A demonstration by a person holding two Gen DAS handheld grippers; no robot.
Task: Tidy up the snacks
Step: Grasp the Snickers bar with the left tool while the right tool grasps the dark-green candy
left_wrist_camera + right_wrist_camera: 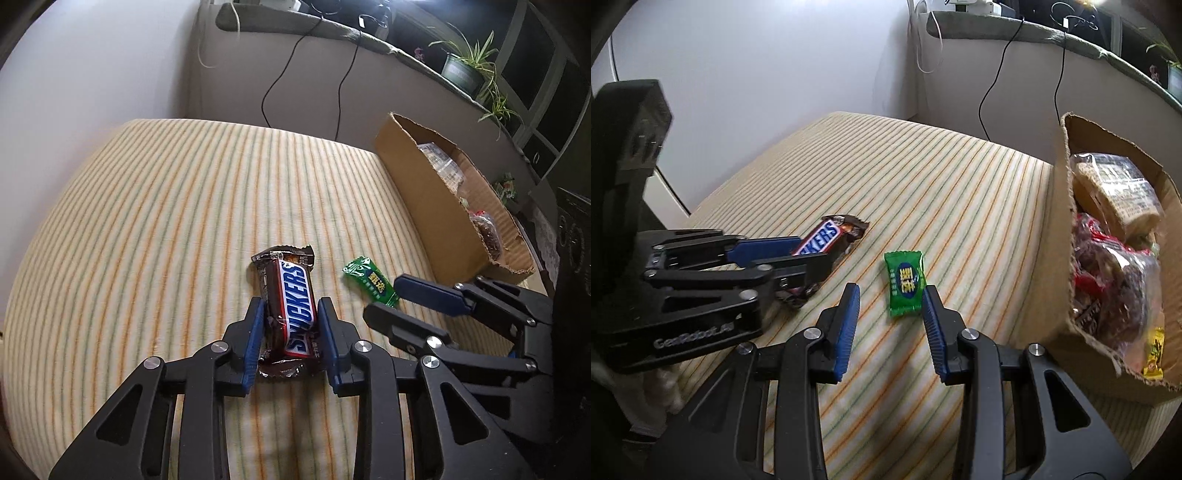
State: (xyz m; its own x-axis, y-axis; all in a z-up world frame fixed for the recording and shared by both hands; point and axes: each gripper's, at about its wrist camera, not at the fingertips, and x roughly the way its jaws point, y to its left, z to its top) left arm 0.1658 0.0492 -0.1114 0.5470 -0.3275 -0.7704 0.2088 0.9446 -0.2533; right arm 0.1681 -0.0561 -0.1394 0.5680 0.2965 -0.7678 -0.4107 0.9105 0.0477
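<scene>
Snickers bar (291, 314) lies lengthwise between the left gripper (290, 306) fingers, centre-low in the left wrist view, resting on the striped cloth (166, 221). We note the left blue pad touching the wrapper's side; the right pad is beside it w/ a thin gap, so we rate this as not yet clamped, fingers bracketing the bar. In the right wrist view the bar (827, 236) sits left of centre, partly hidden behind the left gripper (805, 254).

Right gripper (890, 295) fingers stand apart, nothing grasped. Green candy packet (905, 284) lies flat on the cloth, its lower half between the fingertips; the right pad is at the packet's edge, contact unclear, left pad well clear. In the left wrist view the packet (369, 282) is right of centre, the right gripper (384, 295) just at its near end.

Cardboard box (1060, 229) at frame right, approx. full of wrapped snacks (1115, 258). Potted plant (461, 70) upper right on the ledge.
</scene>
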